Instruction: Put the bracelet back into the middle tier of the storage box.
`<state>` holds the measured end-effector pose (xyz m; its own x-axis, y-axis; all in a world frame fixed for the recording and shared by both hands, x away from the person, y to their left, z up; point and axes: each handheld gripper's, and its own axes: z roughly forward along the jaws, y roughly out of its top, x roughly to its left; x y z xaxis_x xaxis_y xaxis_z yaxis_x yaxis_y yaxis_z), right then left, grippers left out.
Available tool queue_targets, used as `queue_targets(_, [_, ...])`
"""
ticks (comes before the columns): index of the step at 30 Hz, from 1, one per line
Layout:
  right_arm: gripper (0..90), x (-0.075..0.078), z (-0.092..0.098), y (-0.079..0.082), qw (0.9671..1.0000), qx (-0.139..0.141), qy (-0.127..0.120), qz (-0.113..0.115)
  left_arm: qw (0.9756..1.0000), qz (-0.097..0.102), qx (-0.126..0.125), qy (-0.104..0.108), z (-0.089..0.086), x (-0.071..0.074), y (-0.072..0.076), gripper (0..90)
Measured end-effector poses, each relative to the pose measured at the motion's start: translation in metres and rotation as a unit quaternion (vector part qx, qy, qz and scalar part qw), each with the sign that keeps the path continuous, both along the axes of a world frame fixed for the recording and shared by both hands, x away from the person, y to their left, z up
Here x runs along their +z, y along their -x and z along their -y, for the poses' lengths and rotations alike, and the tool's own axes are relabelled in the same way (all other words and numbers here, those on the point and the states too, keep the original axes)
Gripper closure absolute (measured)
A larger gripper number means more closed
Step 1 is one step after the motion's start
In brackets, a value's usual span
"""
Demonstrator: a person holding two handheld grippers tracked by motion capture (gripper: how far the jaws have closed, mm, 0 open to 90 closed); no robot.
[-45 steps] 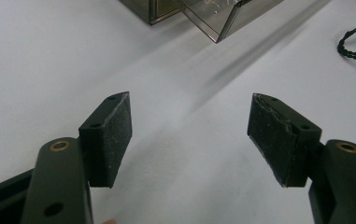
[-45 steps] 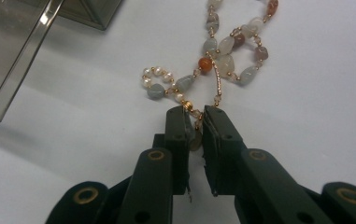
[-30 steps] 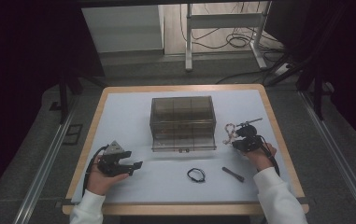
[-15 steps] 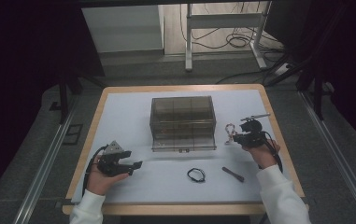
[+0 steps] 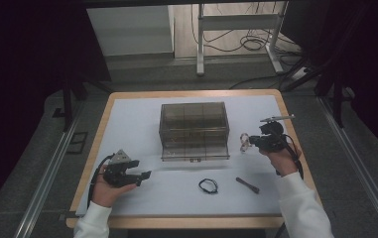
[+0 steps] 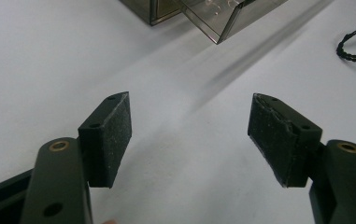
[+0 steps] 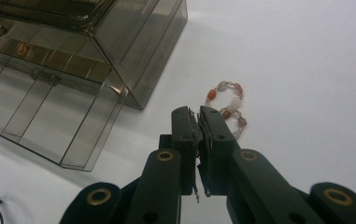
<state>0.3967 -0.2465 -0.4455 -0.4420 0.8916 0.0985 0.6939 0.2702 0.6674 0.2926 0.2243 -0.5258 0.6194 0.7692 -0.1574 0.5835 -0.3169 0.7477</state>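
White table (image 5: 137,119): one smoky drawer box (image 5: 194,130), one black cord loop (image 5: 208,185), one dark pen (image 5: 247,185). Right gripper (image 5: 250,142) clamped on one beaded bracelet (image 7: 227,108), raised beside box. Left gripper (image 5: 144,176) spread wide, holding nothing.

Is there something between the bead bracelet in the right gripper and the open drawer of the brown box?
Nothing visible. The right gripper holds the bead bracelet beside the box; the table between it and the pulled-out drawer looks bare.
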Motion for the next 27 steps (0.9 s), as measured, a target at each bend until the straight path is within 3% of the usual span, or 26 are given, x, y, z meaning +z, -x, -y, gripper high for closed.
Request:
queue_targets(8, [85.6, 0.007, 0.001, 0.0, 0.9999, -0.003, -0.005, 0.009, 1.0, 0.001, 0.0, 0.002, 0.0, 0.0, 0.0, 30.6])
queue_targets(27, [85.6, 0.051, 0.003, 0.003, 0.9959, -0.007, -0.044, 0.078, 1.0, 0.001, 0.002, 0.006, -0.001, 0.0, -0.001, 30.6])
